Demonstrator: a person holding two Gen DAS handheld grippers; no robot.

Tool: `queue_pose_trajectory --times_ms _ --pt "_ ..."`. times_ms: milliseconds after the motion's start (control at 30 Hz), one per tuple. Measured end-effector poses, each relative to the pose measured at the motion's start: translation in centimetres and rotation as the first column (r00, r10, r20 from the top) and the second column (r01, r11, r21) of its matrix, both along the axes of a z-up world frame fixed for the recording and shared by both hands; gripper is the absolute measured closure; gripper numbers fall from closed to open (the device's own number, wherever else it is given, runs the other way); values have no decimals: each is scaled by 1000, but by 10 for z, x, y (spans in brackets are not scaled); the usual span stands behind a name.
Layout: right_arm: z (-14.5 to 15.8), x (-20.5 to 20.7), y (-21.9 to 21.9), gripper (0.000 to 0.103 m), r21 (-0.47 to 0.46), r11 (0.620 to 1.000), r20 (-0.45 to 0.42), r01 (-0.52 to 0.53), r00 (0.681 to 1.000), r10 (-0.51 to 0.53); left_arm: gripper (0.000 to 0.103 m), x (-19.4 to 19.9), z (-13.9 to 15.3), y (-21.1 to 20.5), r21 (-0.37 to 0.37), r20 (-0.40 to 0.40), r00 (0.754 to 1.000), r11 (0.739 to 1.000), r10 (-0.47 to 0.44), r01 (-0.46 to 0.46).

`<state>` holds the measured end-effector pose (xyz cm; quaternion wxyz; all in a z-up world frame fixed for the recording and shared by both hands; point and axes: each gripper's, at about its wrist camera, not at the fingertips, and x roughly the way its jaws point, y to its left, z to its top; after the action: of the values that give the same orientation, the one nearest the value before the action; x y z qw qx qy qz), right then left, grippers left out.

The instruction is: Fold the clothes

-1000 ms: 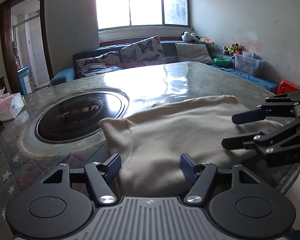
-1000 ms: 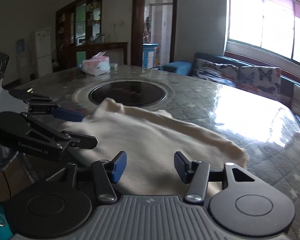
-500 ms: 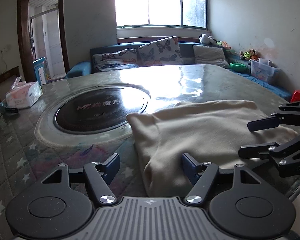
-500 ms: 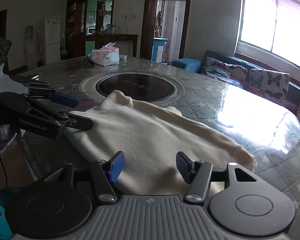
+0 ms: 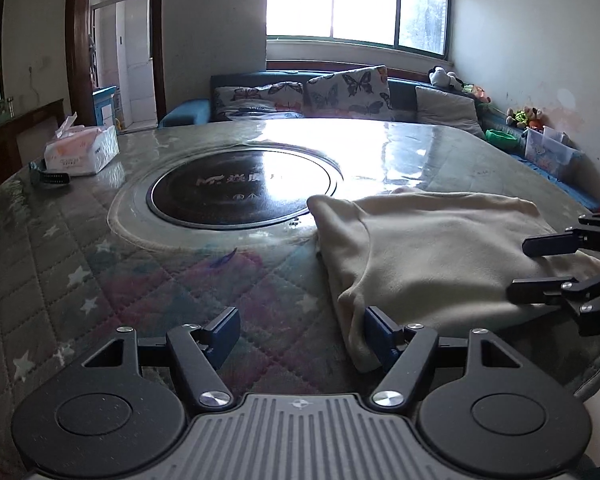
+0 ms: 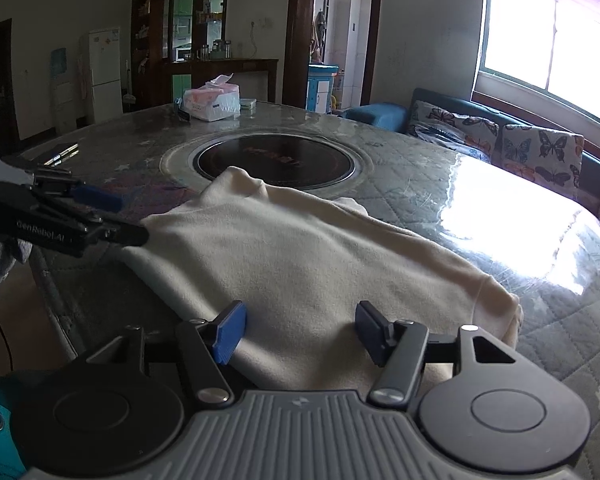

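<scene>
Cream garment (image 5: pixel 436 256) lies folded on the quilted table (image 5: pixel 100 280), at four o'clock from the round black hob (image 5: pixel 240 188). Left gripper (image 5: pixel 302 336) stands wide open, gripping nothing, its right pad at the cloth's edge. Right gripper (image 6: pixel 298 330) is opening over the cloth, unclamped.

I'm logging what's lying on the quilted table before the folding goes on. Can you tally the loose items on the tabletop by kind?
Cream fleece garment: 1
Pink-and-white soft tissue pack: 1
Dark flat phone-like slab near the table's left edge: 1
Small pale flat box behind the tissue pack: 1
Dark strap-like item beside the tissue pack: 1
Total: 5
</scene>
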<state>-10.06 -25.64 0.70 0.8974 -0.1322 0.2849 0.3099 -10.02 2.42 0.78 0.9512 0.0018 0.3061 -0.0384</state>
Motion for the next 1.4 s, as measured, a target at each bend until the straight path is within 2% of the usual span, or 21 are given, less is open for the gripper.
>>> queue_pose_trajectory --times_ms 167,333,467,567,700,833,933,1000,1100,1200,1300,1400 --pt "12 9 -2 37 14 1000 18 4 1000 -4 32 10 17 -8 -11 58 998 1000 -19 19" --pt "20 34 -2 39 29 999 16 36 999 -36 32 30 19 -24 6 73 996 999 -54 54" --pt "21 61 -4 45 46 995 -26 84 996 -83 32 48 14 -33 28 55 996 997 -69 67" --pt "14 89 -10 49 59 988 -89 143 987 -137 32 58 7 -35 45 25 997 997 -67 66" --pt "0 115 -18 50 67 976 -168 206 967 -192 32 63 1 -30 25 -10 998 998 -64 65" --pt "3 113 -21 50 64 978 -147 199 971 -188 32 62 7 -21 8 -1 999 999 -37 37" --pt "14 97 -17 50 52 988 -100 148 985 -142 32 60 14 -9 -4 15 1000 1000 2 -2" --pt "24 78 -4 50 27 998 -57 62 997 -61 32 61 19 1 -10 24 999 999 36 -36" --pt "31 54 15 49 1 999 -35 -54 998 54 32 62 24 15 -32 17 996 996 85 -85" --pt "33 30 40 49 -32 984 -18 -173 985 173 29 61 26 24 -48 8 993 992 120 -119" --pt "31 9 66 48 -72 957 1 -283 959 283 23 60 26 28 -63 -6 991 989 135 -135" --pt "23 -5 89 48 -115 923 3 -367 929 370 22 59 26 30 -95 -24 990 986 139 -141"
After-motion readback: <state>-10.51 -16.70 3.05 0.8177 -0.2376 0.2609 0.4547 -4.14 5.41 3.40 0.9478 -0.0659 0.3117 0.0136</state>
